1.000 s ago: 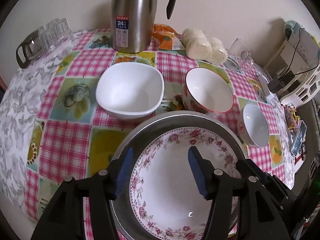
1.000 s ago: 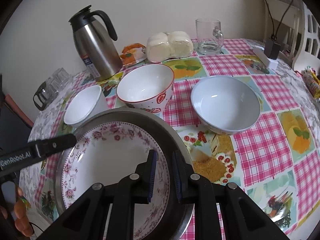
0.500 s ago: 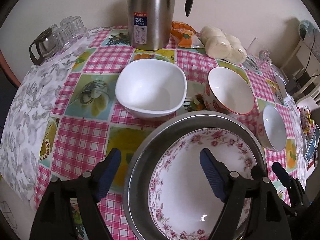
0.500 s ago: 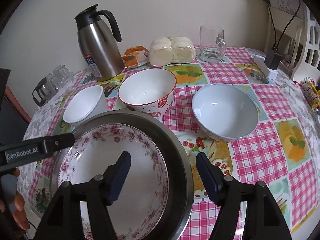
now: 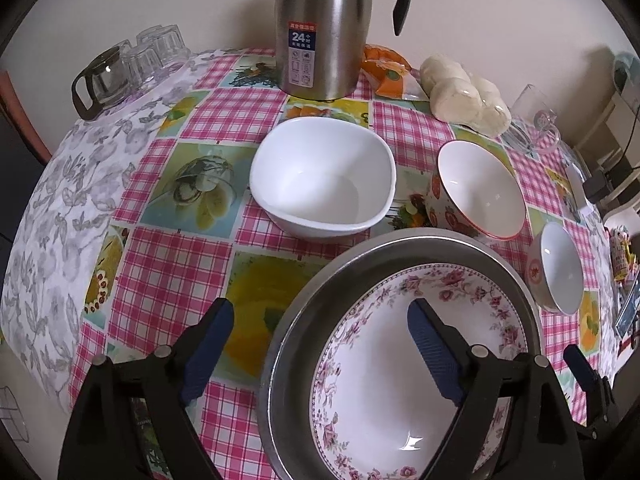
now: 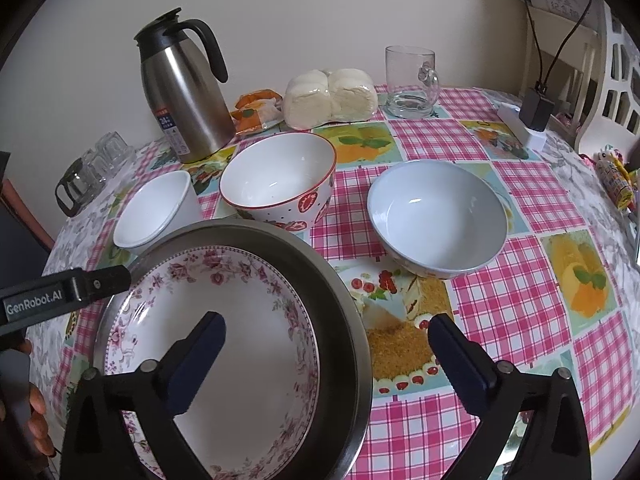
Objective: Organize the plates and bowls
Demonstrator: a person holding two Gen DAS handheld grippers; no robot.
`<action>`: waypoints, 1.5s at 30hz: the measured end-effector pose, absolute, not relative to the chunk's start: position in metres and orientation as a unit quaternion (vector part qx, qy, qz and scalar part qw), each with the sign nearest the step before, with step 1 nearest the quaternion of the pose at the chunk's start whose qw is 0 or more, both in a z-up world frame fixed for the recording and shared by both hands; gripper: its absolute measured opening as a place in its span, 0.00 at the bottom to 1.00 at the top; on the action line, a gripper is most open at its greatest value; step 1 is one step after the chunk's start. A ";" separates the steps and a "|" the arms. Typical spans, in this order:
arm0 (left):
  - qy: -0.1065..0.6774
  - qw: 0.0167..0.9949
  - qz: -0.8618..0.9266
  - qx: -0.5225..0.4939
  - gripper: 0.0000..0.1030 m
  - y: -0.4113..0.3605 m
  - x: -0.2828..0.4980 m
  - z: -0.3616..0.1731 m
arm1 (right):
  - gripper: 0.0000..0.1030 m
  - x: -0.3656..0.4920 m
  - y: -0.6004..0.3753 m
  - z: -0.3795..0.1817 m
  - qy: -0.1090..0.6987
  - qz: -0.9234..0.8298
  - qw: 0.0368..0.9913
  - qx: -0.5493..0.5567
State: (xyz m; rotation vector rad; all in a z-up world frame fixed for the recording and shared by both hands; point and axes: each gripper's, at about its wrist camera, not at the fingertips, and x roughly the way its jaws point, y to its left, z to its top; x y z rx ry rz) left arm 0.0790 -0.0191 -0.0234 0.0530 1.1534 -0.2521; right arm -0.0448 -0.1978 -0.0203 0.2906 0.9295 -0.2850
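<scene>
On the checked desk (image 5: pixel 176 264), sitting nested: floral plate (image 5: pixel 400 360) inside steel pan (image 5: pixel 304 316), glazed, slippery, breakable; best pinching at the rim. Both left tongs (image 5: pixel 316 344) and right tongs (image 6: pixel 328 344) just been opening wide, straddling rims, gripping nothing.

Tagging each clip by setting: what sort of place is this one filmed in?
Most likely a home dining table. A pink checked tablecloth with fruit pictures covers it, a steel thermos jug and wrapped steamed buns stand against the wall, and a floral plate sits among everyday bowls.
</scene>
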 end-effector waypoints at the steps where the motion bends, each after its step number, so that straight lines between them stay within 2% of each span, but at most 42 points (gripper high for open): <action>1: 0.541 0.832 -0.118 0.023 0.87 -0.019 0.079 -0.022 | 1.00 -0.044 -0.198 -0.021 0.446 -0.135 0.874 0.139; 3: 0.533 0.837 -0.121 0.019 0.88 -0.019 0.079 -0.019 | 1.00 -0.044 -0.197 -0.022 0.448 -0.136 0.873 0.137; 4: 0.527 0.840 -0.124 0.016 0.93 -0.019 0.078 -0.017 | 1.00 -0.044 -0.197 -0.022 0.449 -0.139 0.872 0.136; 6: 0.517 0.846 -0.129 0.012 0.99 -0.020 0.077 -0.013 | 1.00 -0.044 -0.197 -0.021 0.447 -0.142 0.873 0.134; 29: 0.410 0.892 -0.187 -0.013 0.99 -0.058 0.079 0.032 | 1.00 -0.034 -0.226 0.016 0.408 -0.203 0.879 0.137; 40: 0.435 0.878 -0.199 0.016 0.99 -0.092 0.104 0.015 | 1.00 -0.004 -0.251 0.025 0.400 -0.239 0.873 0.141; 45: 0.460 0.863 -0.208 -0.014 0.99 -0.093 0.123 0.007 | 1.00 0.013 -0.261 0.019 0.400 -0.234 0.872 0.155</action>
